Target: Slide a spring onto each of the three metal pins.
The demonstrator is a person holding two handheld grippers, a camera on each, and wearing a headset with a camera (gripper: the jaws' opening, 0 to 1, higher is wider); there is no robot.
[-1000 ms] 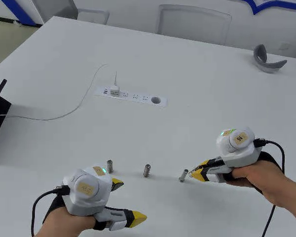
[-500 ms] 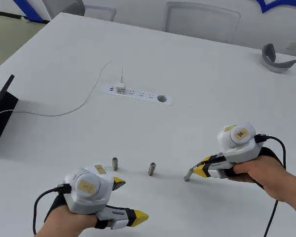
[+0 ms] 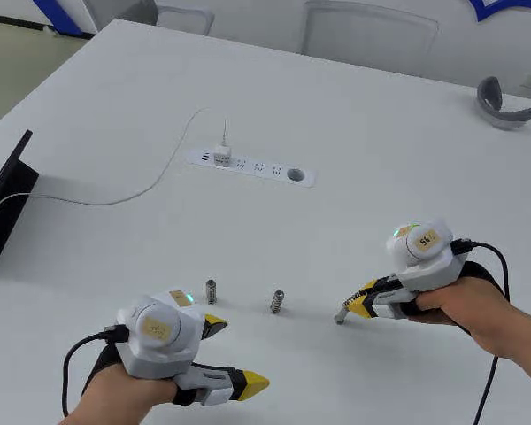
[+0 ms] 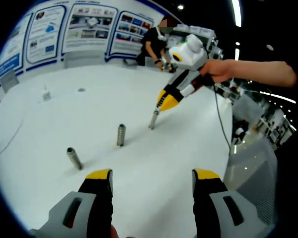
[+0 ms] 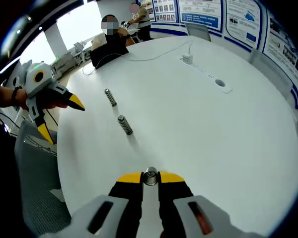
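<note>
Right tongs (image 3: 354, 308) have clenched on the third pin (image 3: 341, 315); upright a second ago, it now leans, foot on the tabletop (image 3: 336, 133). Left tongs (image 3: 234, 356) hang released, empty. The left pin (image 3: 211, 290) and middle pin (image 3: 277, 301) wear springs (image 5: 124, 124), so I judge this the last one.

Large white table (image 3: 363, 150) under bright ceiling light strips (image 4: 237, 12), white power strip (image 3: 252, 166) on the table's far middle, thin white cable (image 3: 157, 174) trailing toward the table's left edge, dark screen (image 3: 2, 208) at that edge, grey chairs (image 3: 367, 35) behind the table's far edge, posters (image 4: 89, 22) on the wall beyond.
</note>
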